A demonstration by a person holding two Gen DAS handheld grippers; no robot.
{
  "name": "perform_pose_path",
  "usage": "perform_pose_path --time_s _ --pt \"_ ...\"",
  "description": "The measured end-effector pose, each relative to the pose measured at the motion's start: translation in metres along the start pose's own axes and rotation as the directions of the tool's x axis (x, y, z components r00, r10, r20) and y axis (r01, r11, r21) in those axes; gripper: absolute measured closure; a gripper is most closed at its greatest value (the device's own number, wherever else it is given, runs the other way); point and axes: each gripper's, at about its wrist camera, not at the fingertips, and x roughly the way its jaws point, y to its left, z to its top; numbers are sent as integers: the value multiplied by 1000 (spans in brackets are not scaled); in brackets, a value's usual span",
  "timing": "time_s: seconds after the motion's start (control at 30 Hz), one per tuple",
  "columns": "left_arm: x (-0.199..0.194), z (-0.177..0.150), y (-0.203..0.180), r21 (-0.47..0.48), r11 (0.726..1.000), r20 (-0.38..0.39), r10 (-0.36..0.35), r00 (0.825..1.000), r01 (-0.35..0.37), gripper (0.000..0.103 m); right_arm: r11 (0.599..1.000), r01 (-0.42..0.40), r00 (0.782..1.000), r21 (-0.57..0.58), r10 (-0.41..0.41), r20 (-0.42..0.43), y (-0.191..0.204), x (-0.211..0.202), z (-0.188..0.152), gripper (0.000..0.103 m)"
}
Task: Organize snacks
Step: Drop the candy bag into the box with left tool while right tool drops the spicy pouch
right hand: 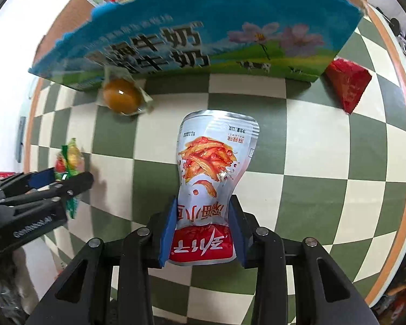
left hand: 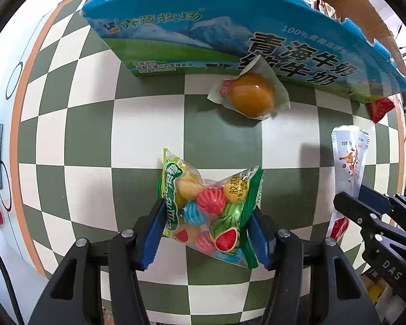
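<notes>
- The left tongs are closed partway, their blue pads pressing both sides of a clear bag of coloured candy balls, which bulges between them.
- The candy bag juts forward past the fingertips, over the green-and-white checked bench, its green crimped ends beside the pads.
- The right tongs are likewise narrowed onto a silver pouch of spicy fish snack, pinching it near its red bottom end so the foil waists in.
- The pouch's long axis runs along the fingers, its sealed top pointing away toward the blue milk carton box.
- A wrapped orange jelly cup lies against the box's front.
- A red packet rests at the box's right corner.
</notes>
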Motion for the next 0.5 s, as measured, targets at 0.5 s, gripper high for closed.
perform_pose_path --time_s 0.5 --pt "-89 7 -8 44 994 122 -103 987 98 48 991 -128 985 -29 130 114 3 -119 -13 64"
